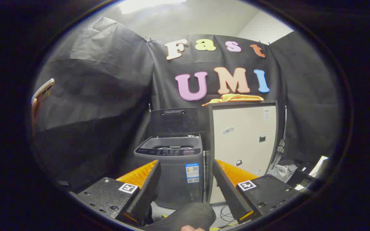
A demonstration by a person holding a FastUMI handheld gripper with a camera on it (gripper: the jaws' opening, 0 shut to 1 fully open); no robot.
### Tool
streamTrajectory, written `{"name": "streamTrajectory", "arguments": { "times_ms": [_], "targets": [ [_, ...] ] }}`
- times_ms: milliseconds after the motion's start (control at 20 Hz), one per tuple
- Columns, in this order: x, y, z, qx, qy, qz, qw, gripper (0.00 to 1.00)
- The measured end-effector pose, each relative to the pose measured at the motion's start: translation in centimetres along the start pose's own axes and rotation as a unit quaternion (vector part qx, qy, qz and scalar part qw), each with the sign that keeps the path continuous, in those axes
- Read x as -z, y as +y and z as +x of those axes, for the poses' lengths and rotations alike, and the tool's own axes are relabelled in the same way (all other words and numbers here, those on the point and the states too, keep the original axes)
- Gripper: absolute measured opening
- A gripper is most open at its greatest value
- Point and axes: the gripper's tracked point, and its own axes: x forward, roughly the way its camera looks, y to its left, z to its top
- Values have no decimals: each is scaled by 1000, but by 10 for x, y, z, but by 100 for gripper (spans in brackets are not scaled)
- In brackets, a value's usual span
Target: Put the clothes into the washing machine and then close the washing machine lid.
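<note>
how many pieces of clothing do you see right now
1: an orange garment lies on top of the cabinet, right of the washing machine, beyond the open gripper. The drum's inside is hidden.

Black cloth walls (pixel 108 96) enclose a pale cabinet (pixel 244 141), cables on the floor (pixel 281 171), ceiling light (pixel 149 4) overhead.

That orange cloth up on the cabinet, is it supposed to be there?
It looks out of place: the orange cloth lies crumpled on top of the cabinet, beside the washing machine, whose lid stands open. The gripper is open and empty.
</note>
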Motion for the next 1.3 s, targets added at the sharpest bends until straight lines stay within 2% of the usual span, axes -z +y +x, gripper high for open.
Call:
{"name": "streamTrajectory", "arguments": {
  "times_ms": [1300],
  "targets": [
    [-1, 1, 3, -3, -2, -3, 1000, 97]
  ]
}}
